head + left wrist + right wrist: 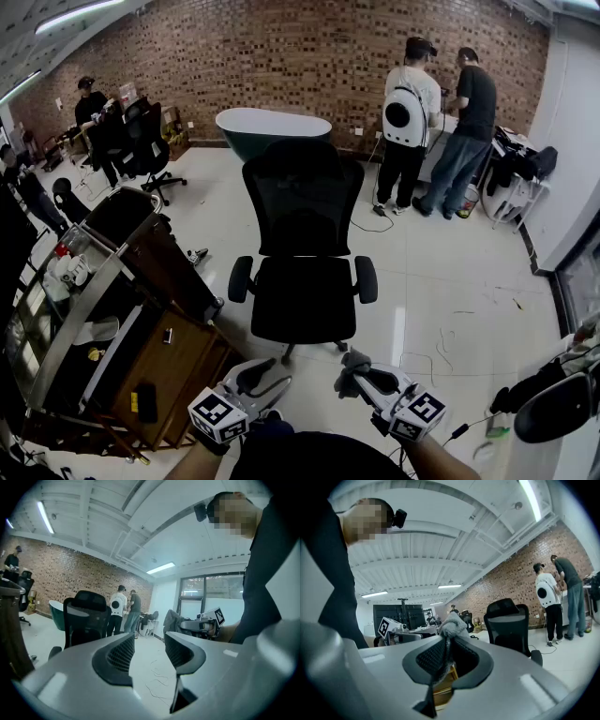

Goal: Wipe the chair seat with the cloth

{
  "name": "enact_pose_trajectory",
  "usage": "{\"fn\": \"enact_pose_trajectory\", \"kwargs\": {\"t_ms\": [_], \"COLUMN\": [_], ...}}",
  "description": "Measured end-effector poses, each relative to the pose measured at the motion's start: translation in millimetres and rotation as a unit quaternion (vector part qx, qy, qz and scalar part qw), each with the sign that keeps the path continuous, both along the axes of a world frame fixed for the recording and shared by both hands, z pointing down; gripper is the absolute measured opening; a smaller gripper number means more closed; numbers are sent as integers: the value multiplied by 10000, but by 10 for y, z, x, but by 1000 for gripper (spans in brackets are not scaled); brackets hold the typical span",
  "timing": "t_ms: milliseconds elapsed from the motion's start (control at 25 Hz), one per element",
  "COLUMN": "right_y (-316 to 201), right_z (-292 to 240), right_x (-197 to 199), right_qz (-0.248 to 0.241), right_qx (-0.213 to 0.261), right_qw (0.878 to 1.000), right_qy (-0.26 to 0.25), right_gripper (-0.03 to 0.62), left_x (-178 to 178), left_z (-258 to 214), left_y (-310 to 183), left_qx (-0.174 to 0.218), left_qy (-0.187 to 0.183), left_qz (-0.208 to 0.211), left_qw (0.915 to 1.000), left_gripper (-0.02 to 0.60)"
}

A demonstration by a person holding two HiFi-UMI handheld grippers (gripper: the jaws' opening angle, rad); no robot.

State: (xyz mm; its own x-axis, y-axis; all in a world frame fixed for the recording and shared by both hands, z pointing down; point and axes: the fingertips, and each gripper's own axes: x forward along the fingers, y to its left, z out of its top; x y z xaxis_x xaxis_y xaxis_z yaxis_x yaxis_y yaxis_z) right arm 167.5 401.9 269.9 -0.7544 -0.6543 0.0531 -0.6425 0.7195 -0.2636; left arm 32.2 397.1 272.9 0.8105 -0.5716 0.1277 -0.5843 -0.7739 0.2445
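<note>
The right gripper [447, 656] has its fingers closed on the grey cloth [451, 626]. The left gripper [149, 648] has fingers apart, holding nothing. Both are near the chair seat [302, 298].

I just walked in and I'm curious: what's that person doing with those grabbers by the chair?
Someone holds a gripper in each hand. The right gripper pinches a grey cloth; the left gripper is open and empty. Both hang in front of the black chair, and neither touches its seat.
</note>
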Motion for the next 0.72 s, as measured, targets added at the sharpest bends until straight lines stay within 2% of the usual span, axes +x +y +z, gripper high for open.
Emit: {"fn": "enact_pose_trajectory", "kwargs": {"t_ms": [320, 520, 720], "right_y": [-424, -929, -1679], "right_z": [128, 194, 192], "right_x": [-46, -191, -419], "right_qz": [-13, -13, 155], "right_qx": [-73, -94, -115], "right_qw": [10000, 9999, 9997], "right_qy": [18, 137, 134], "right_gripper": [41, 41, 41], "left_x": [-96, -158, -425], "left_z": [266, 310, 344], "left_y": [-361, -899, -1690], "left_qx": [-158, -210, -243], "left_qy": [62, 118, 129], "left_qz": [1, 87, 217], "left_qw": [9999, 9997, 9994], "left_gripper": [227, 227, 227]}}
